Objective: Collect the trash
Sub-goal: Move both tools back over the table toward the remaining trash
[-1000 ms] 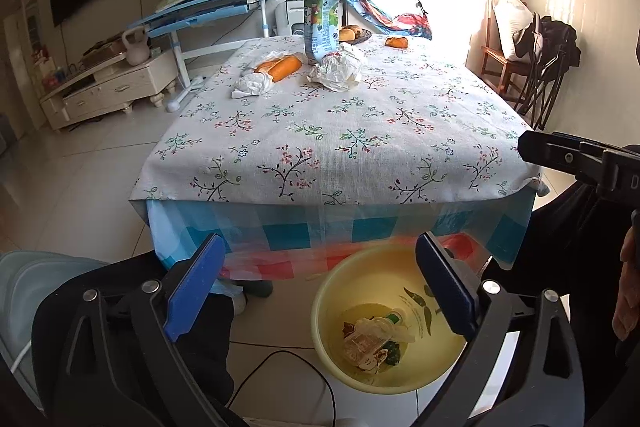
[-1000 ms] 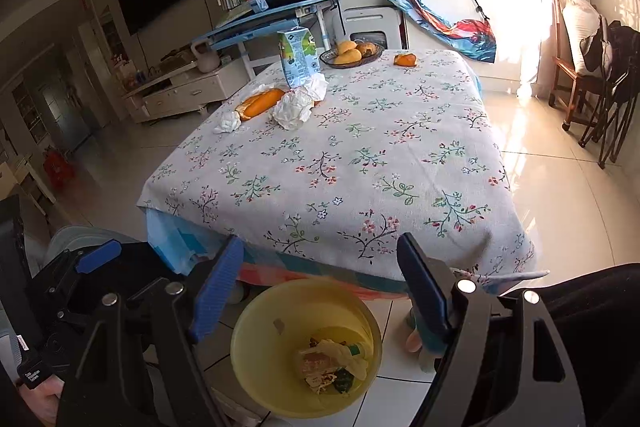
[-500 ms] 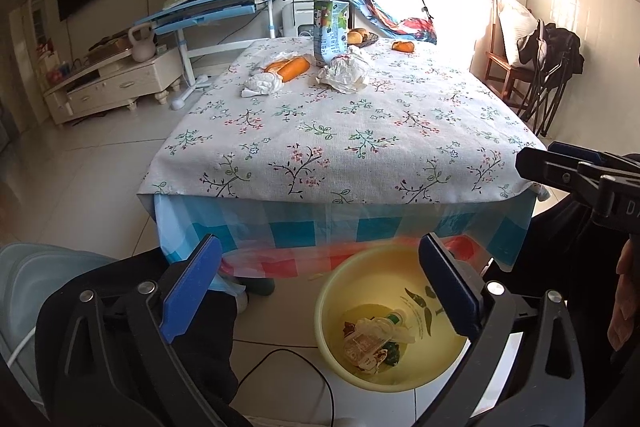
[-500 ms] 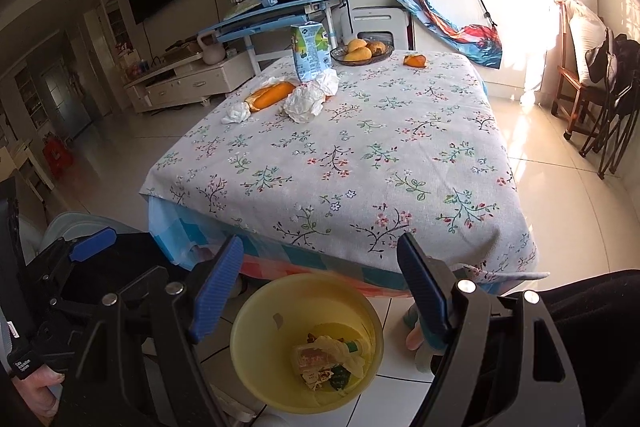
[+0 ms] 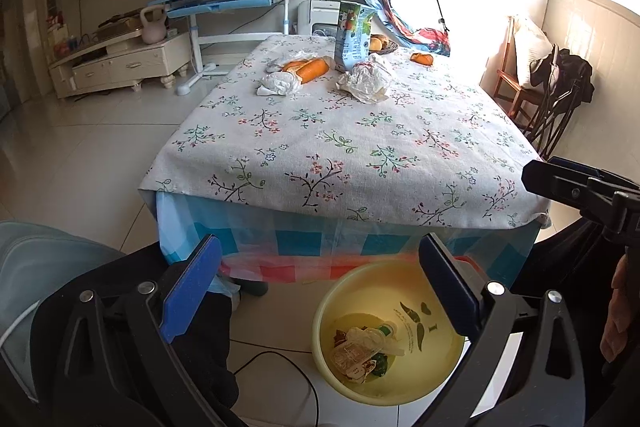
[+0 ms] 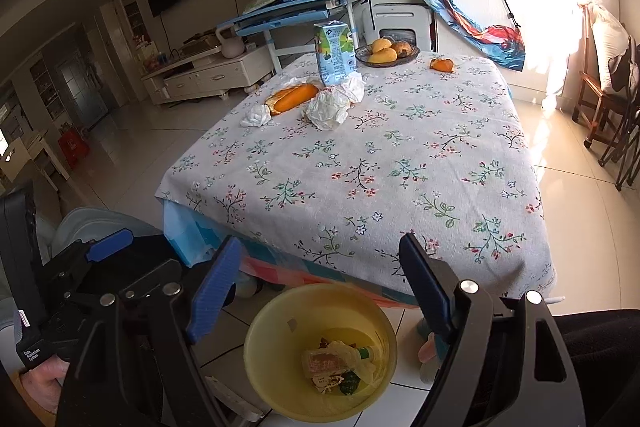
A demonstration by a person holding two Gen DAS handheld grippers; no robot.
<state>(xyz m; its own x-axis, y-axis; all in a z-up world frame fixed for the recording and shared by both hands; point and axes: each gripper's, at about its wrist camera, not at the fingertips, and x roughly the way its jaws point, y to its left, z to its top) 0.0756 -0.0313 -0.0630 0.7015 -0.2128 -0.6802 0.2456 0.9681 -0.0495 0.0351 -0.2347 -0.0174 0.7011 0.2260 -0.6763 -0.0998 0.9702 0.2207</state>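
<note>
I hold both tools, left (image 5: 320, 291) and right (image 6: 320, 287), released above the yellow bin (image 6: 276, 323); crumpled wrappers (image 6: 330, 105) lie at twelve o'clock on the tabletop (image 6: 400, 163).

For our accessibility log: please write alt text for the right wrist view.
The open, empty right gripper hovers over a yellow bin of wrappers on the floor at the near edge of a floral-clothed table. At its far end sit crumpled paper, a milk carton and a fruit bowl.
</note>
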